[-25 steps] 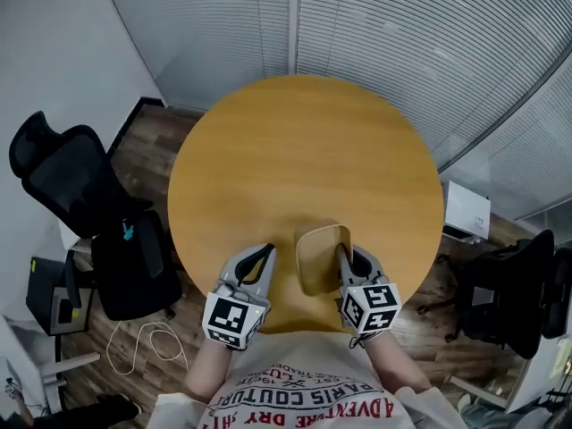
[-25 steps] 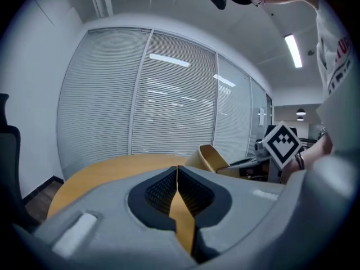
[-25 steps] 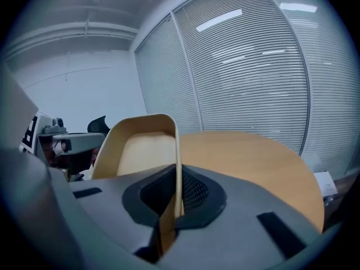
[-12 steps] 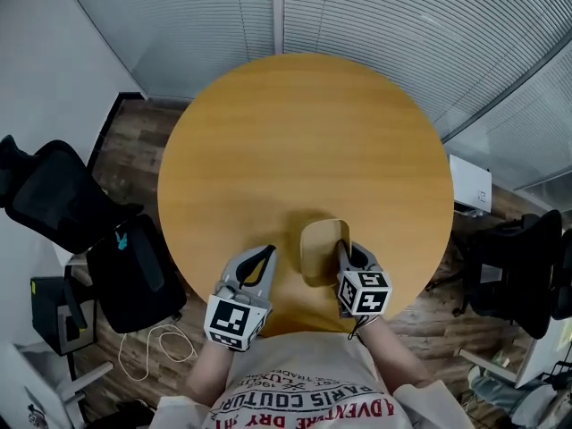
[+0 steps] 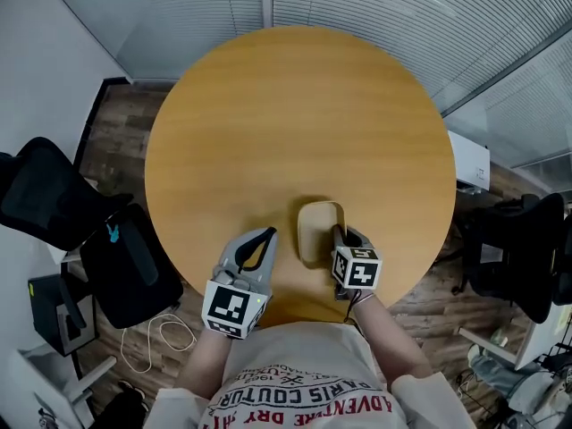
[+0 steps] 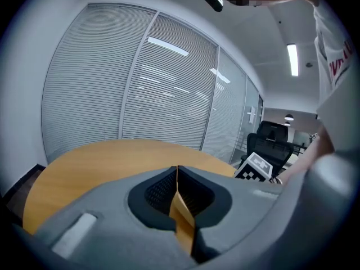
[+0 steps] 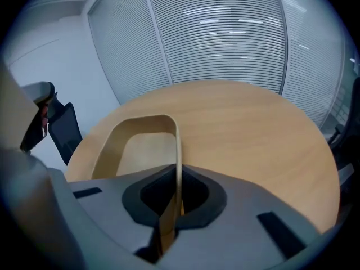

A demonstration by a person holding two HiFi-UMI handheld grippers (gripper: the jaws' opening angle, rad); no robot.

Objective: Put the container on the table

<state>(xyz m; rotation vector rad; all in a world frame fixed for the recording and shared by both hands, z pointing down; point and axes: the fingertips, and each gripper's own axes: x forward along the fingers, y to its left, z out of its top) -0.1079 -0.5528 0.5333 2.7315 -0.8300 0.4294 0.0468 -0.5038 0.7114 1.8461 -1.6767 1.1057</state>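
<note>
A shallow tan wooden container point(image 5: 317, 231) with rounded corners lies low over the near part of the round wooden table point(image 5: 295, 123); I cannot tell whether it touches the top. My right gripper point(image 5: 339, 234) is shut on its right wall. In the right gripper view that thin wall point(image 7: 178, 151) runs straight into the shut jaws of my right gripper point(image 7: 178, 178), with the container point(image 7: 138, 145) spreading to the left. My left gripper point(image 5: 264, 237) hovers just left of the container, shut and holding nothing. The left gripper view shows my left gripper point(image 6: 177, 173) with its jaws meeting.
Black office chairs stand left point(image 5: 45, 204) and right point(image 5: 514, 248) of the table. A white box point(image 5: 469, 164) sits on the floor at the right, and a cable point(image 5: 152, 342) loops at the lower left. Slatted glass walls point(image 5: 375, 7) close off the far side.
The right gripper and the container have sunk toward the table and look smaller. The left gripper has barely moved. The head view has shifted, and the table fills more of the frame.
</note>
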